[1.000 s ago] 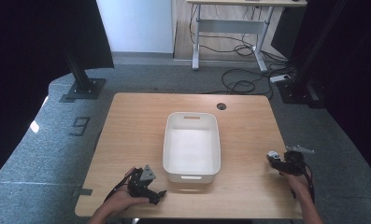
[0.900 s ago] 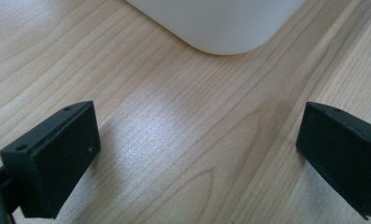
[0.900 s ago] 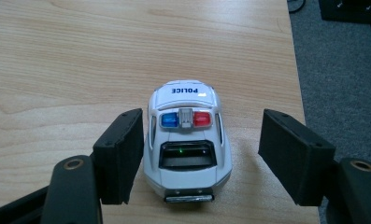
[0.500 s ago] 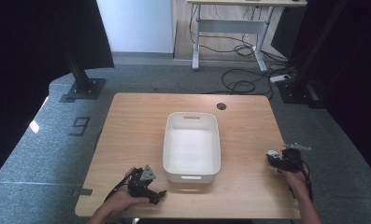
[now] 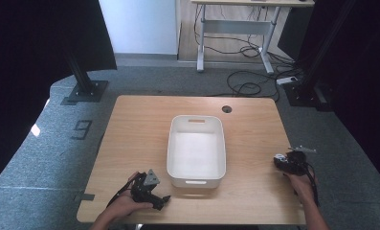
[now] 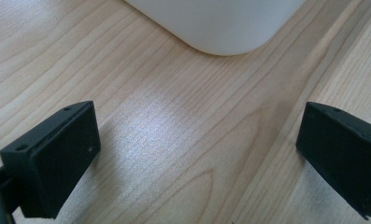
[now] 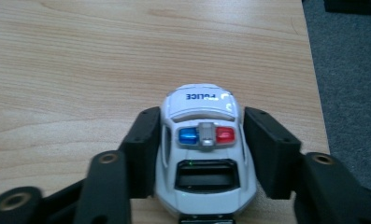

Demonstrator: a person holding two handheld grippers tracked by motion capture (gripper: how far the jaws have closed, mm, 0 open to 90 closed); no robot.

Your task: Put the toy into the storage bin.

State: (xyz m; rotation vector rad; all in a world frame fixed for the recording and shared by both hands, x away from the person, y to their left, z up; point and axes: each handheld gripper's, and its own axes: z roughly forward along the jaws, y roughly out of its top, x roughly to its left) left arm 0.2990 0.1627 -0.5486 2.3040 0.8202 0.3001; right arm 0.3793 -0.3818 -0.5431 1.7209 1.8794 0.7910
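Two grippers sit at the near tabletop (image 5: 130, 124) edge: right gripper (image 7: 202, 144), just closing, clamps a police car (image 7: 203, 154) by the right edge; left gripper (image 6: 192, 149) gapes empty.

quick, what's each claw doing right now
Left claw: open, nothing between the jaws.
Right claw: has just been closing, jaws now against the toy police car.

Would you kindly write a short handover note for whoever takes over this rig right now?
Right gripper: jaws have just been closing and sit against both sides of the toy police car at the table's right edge.
Left gripper: open, holding nothing, near the white bin's corner.
Done: car gripped, it seems.
Left: probably lift the car into the bin, which has nothing in it.
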